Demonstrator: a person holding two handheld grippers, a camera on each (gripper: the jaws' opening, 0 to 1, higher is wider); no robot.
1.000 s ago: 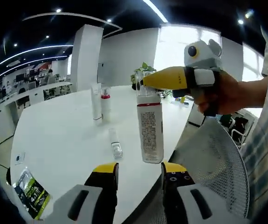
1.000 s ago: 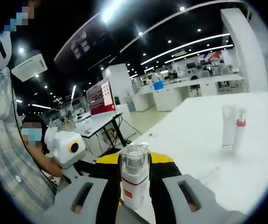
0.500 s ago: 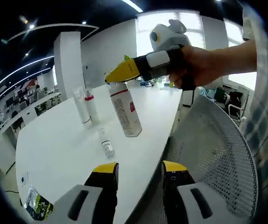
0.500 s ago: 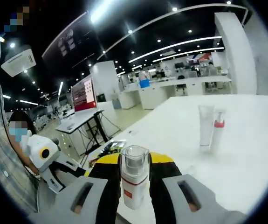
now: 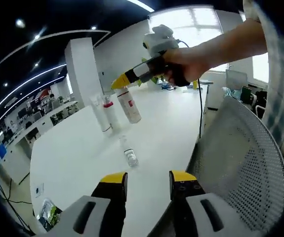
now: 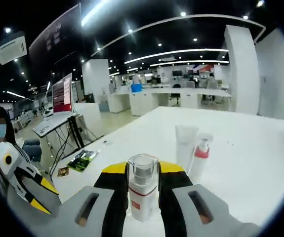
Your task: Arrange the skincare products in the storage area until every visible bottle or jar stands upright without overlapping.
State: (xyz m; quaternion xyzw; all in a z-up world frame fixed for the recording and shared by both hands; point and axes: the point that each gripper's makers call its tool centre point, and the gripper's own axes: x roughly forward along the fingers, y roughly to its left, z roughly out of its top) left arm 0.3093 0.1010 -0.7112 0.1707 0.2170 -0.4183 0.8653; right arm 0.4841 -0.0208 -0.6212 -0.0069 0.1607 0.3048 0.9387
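Observation:
My right gripper is shut on a white spray bottle with a red band and a clear cap. In the left gripper view that same gripper holds the bottle tilted in the air above the white table, close to a white tube and a pump bottle with a red collar, both standing upright. A small clear bottle lies on its side nearer me. My left gripper is open over the table's near edge, holding nothing. The right gripper view shows the tube and the pump bottle just ahead.
A grey mesh chair back stands at the right of the table edge. A green and black packet lies at the table's near left corner, also seen as a packet in the right gripper view. A person sits at the left.
My right gripper has carried the spray bottle farther over the table, up to the standing tube and pump bottle. The left gripper stayed open and has pulled back a little.

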